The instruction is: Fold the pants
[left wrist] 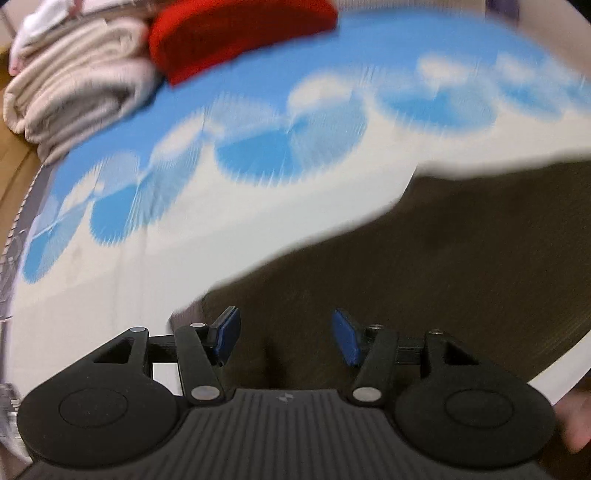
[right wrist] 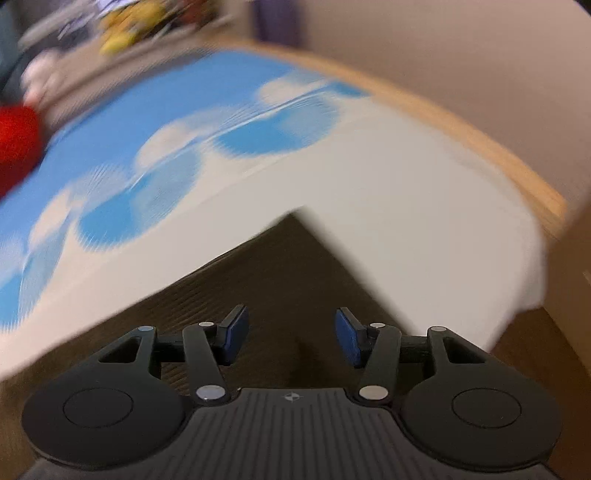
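Dark olive-brown ribbed pants (left wrist: 461, 251) lie flat on a white and blue patterned cloth (left wrist: 229, 206). In the left wrist view my left gripper (left wrist: 286, 338) is open, its blue pads over the pants' near left edge, holding nothing. In the right wrist view the pants (right wrist: 288, 280) show a corner pointing away. My right gripper (right wrist: 291, 338) is open just above that cloth, empty. Both views are motion-blurred.
A stack of folded beige towels (left wrist: 74, 85) and a folded red garment (left wrist: 236, 33) sit at the far left; the red garment also shows in the right wrist view (right wrist: 16, 147). The table's wooden edge (right wrist: 480, 144) runs along the right, with a wall behind.
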`<act>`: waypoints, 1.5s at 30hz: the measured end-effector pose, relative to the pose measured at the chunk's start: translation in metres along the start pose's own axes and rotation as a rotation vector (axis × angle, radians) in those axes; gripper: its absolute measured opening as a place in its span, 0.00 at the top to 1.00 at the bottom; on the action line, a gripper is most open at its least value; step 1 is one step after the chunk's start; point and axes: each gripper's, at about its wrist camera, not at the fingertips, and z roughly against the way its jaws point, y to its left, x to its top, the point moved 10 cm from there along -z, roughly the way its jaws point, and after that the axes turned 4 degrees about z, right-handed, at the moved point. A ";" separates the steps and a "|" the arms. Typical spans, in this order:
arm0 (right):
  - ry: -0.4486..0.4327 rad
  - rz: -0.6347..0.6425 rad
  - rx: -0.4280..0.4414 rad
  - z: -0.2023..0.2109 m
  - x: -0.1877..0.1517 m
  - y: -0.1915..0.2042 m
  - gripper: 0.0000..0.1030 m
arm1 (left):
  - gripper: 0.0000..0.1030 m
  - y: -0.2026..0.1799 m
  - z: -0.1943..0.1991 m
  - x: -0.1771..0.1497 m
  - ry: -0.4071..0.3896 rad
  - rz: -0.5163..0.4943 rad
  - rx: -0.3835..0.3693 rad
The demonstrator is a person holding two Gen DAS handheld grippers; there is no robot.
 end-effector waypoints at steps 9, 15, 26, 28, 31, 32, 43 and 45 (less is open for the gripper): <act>0.196 -0.415 0.088 -0.030 -0.061 -0.097 0.48 | 0.17 -0.087 0.089 0.036 -0.277 0.149 -0.202; 0.250 -0.517 0.087 -0.049 -0.075 -0.104 0.48 | 0.17 -0.128 0.065 0.026 -0.213 0.077 -0.161; 0.268 -0.522 0.066 -0.077 -0.072 -0.092 0.59 | 0.17 -0.112 0.037 0.027 -0.210 0.025 -0.080; 0.257 -0.511 0.046 -0.077 -0.070 -0.092 0.78 | 0.17 -0.110 0.038 0.028 -0.211 0.028 -0.081; 0.238 -0.524 0.056 -0.074 -0.066 -0.090 0.84 | 0.17 -0.104 0.042 0.027 -0.215 0.037 -0.076; 0.228 -0.529 0.053 -0.071 -0.065 -0.089 0.85 | 0.17 -0.101 0.043 0.027 -0.216 0.041 -0.075; -0.228 0.014 0.048 0.057 -0.005 0.062 0.87 | 0.17 -0.068 0.055 0.032 -0.225 0.130 -0.041; -0.339 0.200 0.100 0.090 -0.018 0.127 0.87 | 0.17 -0.062 0.058 0.032 -0.229 0.144 -0.031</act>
